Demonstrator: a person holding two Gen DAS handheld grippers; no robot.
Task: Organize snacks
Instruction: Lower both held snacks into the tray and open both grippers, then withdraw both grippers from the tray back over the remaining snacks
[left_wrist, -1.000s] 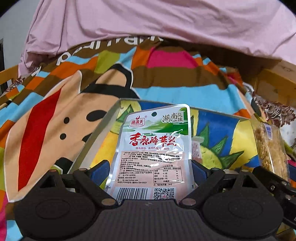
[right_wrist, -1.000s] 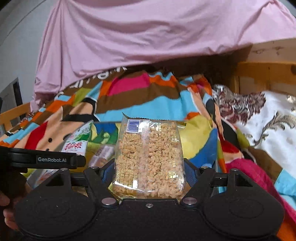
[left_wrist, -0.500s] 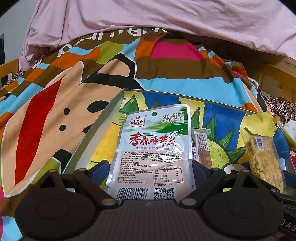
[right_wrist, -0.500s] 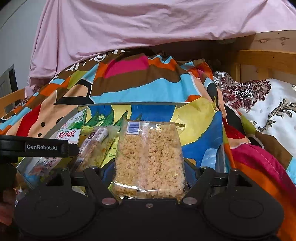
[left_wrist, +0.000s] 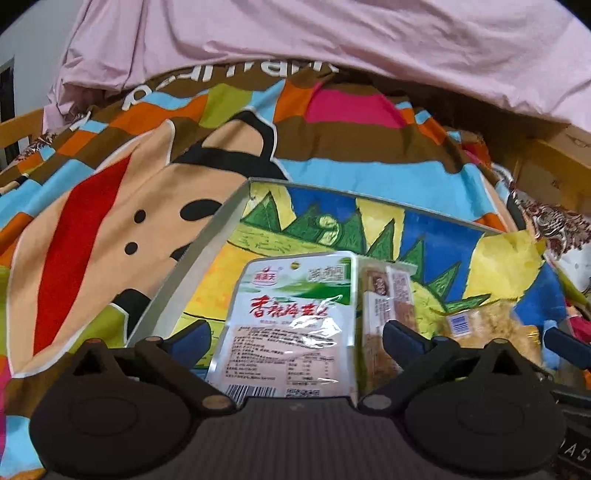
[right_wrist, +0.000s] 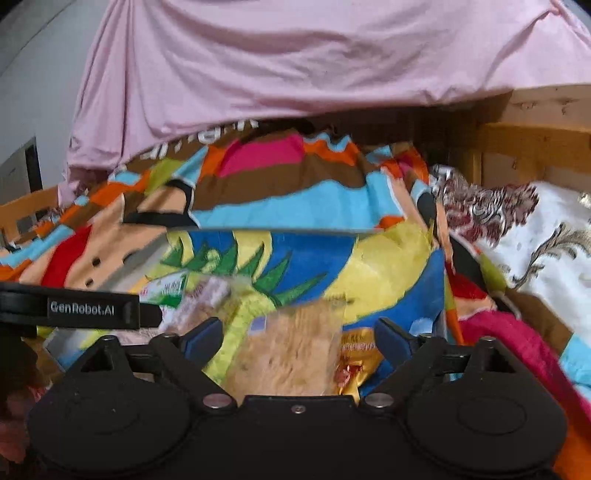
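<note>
Both packets have dropped: my left hand-held gripper has just spread wide, leaving the white seaweed packet lying lengthwise between its jaws in the painted box. My right hand-held gripper, likewise released, leaves the crispy rice packet lower centre.

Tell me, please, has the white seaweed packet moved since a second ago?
Yes: the white seaweed packet has dropped from the opening left claw into the painted box.
</note>
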